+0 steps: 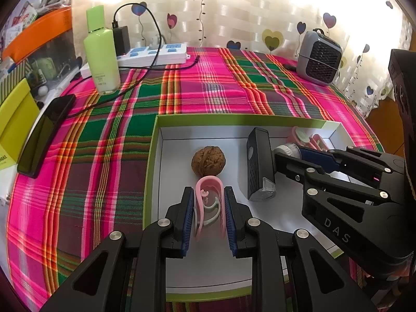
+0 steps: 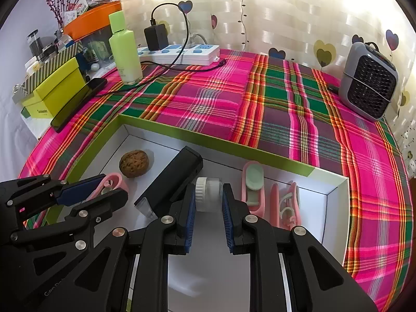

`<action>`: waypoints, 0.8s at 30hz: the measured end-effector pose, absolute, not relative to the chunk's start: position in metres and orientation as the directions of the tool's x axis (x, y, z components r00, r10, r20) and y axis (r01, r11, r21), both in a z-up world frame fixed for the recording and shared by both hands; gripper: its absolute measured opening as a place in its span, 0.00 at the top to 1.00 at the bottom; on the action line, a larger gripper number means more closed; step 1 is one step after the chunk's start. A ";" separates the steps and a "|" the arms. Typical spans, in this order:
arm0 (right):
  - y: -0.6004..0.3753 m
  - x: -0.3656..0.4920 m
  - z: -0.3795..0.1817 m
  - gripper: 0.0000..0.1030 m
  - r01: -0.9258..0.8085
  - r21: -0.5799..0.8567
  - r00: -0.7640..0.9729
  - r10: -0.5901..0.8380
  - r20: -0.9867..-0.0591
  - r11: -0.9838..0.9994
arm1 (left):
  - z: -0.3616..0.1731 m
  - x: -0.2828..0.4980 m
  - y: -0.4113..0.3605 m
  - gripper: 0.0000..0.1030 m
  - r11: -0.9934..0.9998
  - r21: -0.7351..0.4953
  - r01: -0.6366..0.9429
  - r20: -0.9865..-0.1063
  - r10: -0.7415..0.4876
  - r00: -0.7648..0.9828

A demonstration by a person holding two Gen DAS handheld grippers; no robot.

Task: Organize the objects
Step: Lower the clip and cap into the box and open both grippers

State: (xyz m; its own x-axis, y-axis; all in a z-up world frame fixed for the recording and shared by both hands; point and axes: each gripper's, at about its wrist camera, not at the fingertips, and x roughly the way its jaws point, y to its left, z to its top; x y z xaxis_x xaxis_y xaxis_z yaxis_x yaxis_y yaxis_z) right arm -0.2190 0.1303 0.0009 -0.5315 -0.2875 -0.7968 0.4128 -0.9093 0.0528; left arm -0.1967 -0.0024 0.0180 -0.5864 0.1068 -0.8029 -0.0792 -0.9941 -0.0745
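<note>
Left gripper point(image 1: 209, 208) pinches a pink clip point(image 1: 210, 202) at lower centre of the left view, just below a walnut point(image 1: 208, 160). Right gripper point(image 2: 208, 202) clamps a small white-capped jar point(image 2: 208, 193) at centre of the right view. Both objects sit inside a green-rimmed white box point(image 2: 182, 132) on a pink-green plaid cloth point(image 2: 299, 98), before a heart-print curtain point(image 2: 286, 20). The box also contains a black device point(image 2: 174, 179) and further pink clips point(image 2: 253, 184).

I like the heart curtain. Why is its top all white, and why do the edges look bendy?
Left wrist view: daylight washes out the curtain; right wrist view: same glare, and the fisheye lens curves the tablecloth edges, corners dark.
</note>
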 end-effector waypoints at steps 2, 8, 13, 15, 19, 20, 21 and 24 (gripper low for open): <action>0.130 -0.219 0.001 0.80 0.415 0.051 -0.531 -0.287 -0.797 -0.908 | 0.018 -0.196 -0.002 0.79 -0.994 -0.071 -0.079 -0.803 0.105 -0.586; 0.130 -0.219 0.000 0.80 0.414 0.044 -0.528 -0.279 -0.802 -0.909 | 0.018 -0.196 -0.002 0.79 -0.994 -0.073 -0.078 -0.804 0.105 -0.585; 0.130 -0.217 0.000 0.80 0.413 0.037 -0.531 -0.274 -0.802 -0.910 | 0.018 -0.196 -0.002 0.78 -0.994 -0.076 -0.079 -0.803 0.108 -0.585; 0.130 -0.216 0.000 0.80 0.415 0.040 -0.531 -0.278 -0.800 -0.909 | 0.019 -0.196 -0.002 0.73 -0.994 -0.076 -0.078 -0.803 0.108 -0.586; 0.131 -0.214 0.003 0.77 0.414 0.033 -0.543 -0.276 -0.793 -0.910 | 0.020 -0.193 -0.001 0.69 -0.993 -0.083 -0.084 -0.800 0.116 -0.589; 0.131 -0.214 0.003 0.75 0.413 0.032 -0.543 -0.274 -0.793 -0.910 | 0.020 -0.193 0.000 0.69 -0.993 -0.081 -0.084 -0.800 0.115 -0.589; 0.132 -0.213 0.003 0.70 0.413 0.032 -0.542 -0.274 -0.794 -0.910 | 0.020 -0.193 0.000 0.69 -0.993 -0.079 -0.082 -0.800 0.113 -0.589; 0.132 -0.211 0.004 0.68 0.413 0.028 -0.545 -0.272 -0.793 -0.910 | 0.022 -0.191 -0.001 0.69 -0.993 -0.083 -0.079 -0.800 0.114 -0.589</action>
State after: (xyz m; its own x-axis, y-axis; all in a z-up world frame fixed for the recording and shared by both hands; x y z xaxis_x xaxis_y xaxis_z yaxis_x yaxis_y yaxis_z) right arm -0.2113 0.1317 0.0039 -0.5446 -0.2718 -0.7935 0.4130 -0.9103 0.0283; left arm -0.1908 -0.0010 0.0217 -0.5894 0.1137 -0.7998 -0.0791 -0.9934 -0.0829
